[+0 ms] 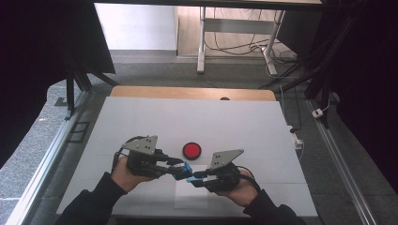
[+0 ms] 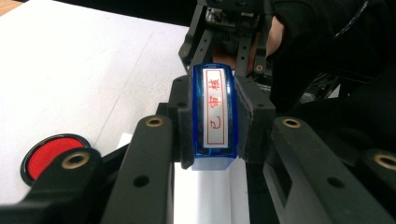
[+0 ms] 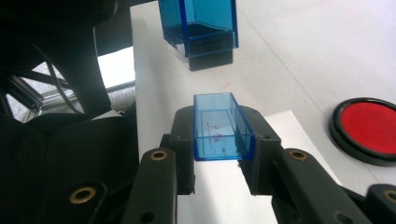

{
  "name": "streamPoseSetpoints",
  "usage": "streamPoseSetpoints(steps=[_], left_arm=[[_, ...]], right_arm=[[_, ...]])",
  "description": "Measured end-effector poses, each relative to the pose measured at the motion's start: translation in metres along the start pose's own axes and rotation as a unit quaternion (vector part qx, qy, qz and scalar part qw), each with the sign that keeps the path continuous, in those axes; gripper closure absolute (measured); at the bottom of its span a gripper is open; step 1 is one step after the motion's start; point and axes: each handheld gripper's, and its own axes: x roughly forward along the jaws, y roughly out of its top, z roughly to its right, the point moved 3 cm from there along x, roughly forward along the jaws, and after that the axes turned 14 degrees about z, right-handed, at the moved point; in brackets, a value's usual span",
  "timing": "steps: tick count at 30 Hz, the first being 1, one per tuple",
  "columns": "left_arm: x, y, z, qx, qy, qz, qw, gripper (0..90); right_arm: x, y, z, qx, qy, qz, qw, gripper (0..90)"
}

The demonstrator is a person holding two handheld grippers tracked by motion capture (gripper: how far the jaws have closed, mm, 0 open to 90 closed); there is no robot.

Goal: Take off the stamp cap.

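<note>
White table top (image 1: 141,122) with a red ink pad (image 1: 191,150) beyond the hands: left gripper (image 1: 180,169) clamps the blue stamp (image 2: 212,116), right gripper (image 1: 192,179) clamps its clear cap (image 3: 222,126), apparently just separated for inking.

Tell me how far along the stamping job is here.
Done: the cap is off the blue stamp; the right gripper holds the cap, the left gripper the stamp with its face bared. Left, probably: inking on the red ink pad, then stamping the white paper.
</note>
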Motion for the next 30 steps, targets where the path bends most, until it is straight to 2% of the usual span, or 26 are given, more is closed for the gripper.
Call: streamPoseSetpoints(steps=[5, 10, 12, 22, 27, 30], left_arm=[[0.000, -0.003, -0.001, -0.001, 0.006, -0.008, 1.0000, 70.4], [0.000, -0.007, -0.003, -0.006, 0.015, -0.013, 0.9998, 70.4], [0.000, -0.007, -0.003, -0.004, 0.016, -0.013, 0.9998, 70.4], [0.003, -0.011, -0.003, 0.000, 0.034, -0.023, 0.9992, 70.4], [0.004, -0.011, -0.003, -0.004, 0.040, -0.022, 0.9989, 70.3], [0.004, -0.011, -0.002, -0.004, 0.044, -0.025, 0.9987, 70.3]], right_arm=[[-0.010, -0.001, 0.001, 0.006, -0.015, 0.009, 0.9998, 68.5], [-0.020, -0.002, 0.004, 0.001, -0.033, 0.022, 0.9992, 68.4], [-0.022, -0.001, 0.004, 0.007, -0.037, 0.027, 0.9989, 68.4], [-0.038, -0.001, 0.006, 0.029, -0.083, 0.050, 0.9949, 68.4], [-0.048, -0.003, 0.007, 0.035, -0.099, 0.056, 0.9929, 68.4], [-0.053, -0.003, 0.006, 0.029, -0.099, 0.059, 0.9929, 68.3]])
